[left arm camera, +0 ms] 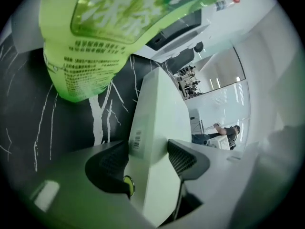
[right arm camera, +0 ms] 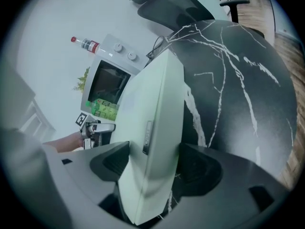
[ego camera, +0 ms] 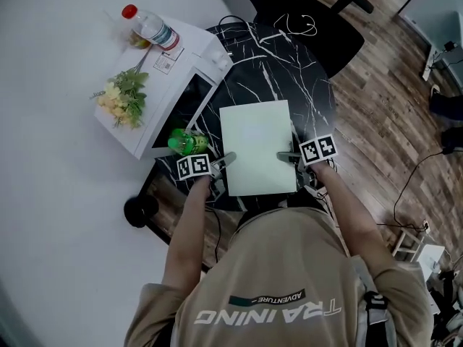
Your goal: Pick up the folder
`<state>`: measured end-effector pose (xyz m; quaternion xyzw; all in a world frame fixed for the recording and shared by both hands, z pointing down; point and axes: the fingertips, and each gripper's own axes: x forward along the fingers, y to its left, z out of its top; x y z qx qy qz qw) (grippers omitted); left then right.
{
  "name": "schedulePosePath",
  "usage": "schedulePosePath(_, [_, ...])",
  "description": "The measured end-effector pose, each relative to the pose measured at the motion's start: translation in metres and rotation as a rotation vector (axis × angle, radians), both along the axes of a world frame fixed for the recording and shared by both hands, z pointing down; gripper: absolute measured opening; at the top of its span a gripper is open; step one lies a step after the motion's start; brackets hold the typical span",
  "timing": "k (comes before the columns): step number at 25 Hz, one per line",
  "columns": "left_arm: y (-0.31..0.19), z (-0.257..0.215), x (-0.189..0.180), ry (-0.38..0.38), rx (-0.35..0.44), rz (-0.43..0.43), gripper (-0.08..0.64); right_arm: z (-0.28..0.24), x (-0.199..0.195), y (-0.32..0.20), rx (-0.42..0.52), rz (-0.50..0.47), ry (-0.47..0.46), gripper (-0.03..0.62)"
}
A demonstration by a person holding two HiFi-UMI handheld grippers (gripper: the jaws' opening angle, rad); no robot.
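The pale green folder (ego camera: 257,147) lies flat on the black marble table (ego camera: 289,71). My left gripper (ego camera: 226,159) stands at its near left edge and my right gripper (ego camera: 287,155) at its near right edge. In the left gripper view the folder's (left arm camera: 157,113) labelled edge runs between the jaws of the left gripper (left arm camera: 147,151), and the pads stand slightly off it. In the right gripper view the folder (right arm camera: 152,99) likewise sits between the wide jaws of the right gripper (right arm camera: 152,159), with a little slack on both sides.
A green snack bag (ego camera: 187,142) lies just left of the folder, close to my left gripper. Behind it stands a white microwave (ego camera: 166,100) with flowers (ego camera: 123,96) and a bottle (ego camera: 152,26) on top. An office chair (ego camera: 318,20) stands beyond the table.
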<state>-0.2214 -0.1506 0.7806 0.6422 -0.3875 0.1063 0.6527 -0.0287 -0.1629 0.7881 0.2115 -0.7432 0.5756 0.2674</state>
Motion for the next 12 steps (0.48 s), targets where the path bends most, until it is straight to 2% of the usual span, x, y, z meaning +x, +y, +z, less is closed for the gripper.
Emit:
schedulePosePath(5, [0.0002,0.0066,0.0039,0.124,-0.025,-0.062,0.295,-0.0005,-0.0011,0.0006,-0.013,-0.004,-0.003,0.290])
schedulePosePath(12, [0.0004,0.0031,0.0016,0.141,0.046,-0.069,0.295,-0.0034,-0.0025,0.0007,0.036,0.000,-0.015,0.291])
